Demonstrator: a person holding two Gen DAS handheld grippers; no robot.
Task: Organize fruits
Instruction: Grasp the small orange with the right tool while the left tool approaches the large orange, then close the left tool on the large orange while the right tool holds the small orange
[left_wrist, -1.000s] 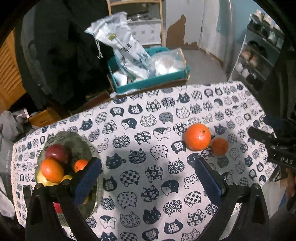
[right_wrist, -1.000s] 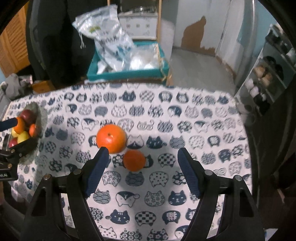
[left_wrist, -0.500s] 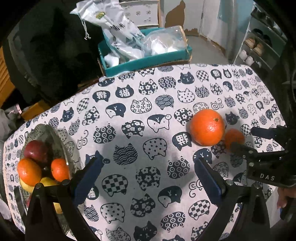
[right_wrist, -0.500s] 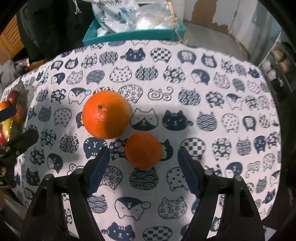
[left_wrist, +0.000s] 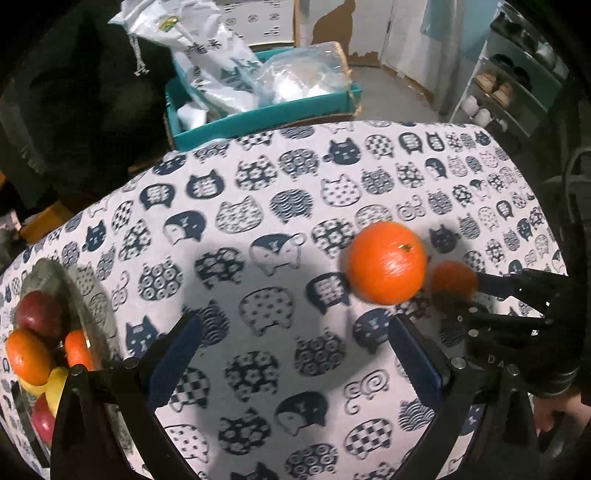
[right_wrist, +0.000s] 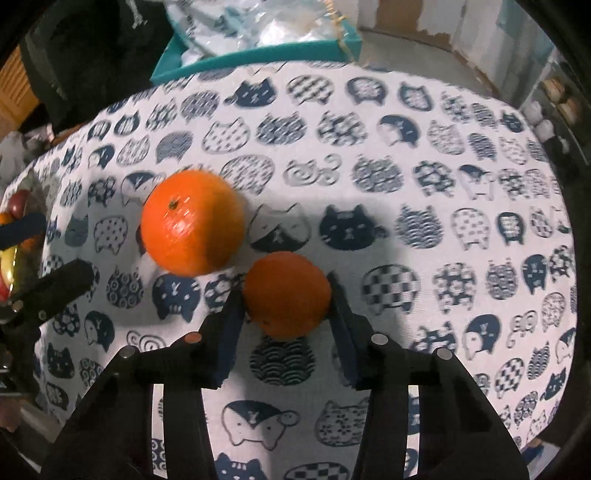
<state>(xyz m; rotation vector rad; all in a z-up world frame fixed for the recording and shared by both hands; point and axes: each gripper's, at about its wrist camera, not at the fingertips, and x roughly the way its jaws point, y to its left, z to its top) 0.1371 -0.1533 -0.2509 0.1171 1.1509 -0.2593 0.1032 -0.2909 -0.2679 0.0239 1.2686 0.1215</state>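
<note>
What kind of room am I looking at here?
Probably a lived-in home, perhaps a dining corner near an entryway: a table under a cat-print tablecloth, a glass bowl of fruit, and a shoe rack against the wall.

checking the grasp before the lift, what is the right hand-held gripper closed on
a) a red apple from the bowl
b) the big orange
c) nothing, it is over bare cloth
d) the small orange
d: in the right wrist view the right hand-held gripper has just closed its blue pads onto both sides of the small orange, while the big orange sits free on the tablecloth.
</note>
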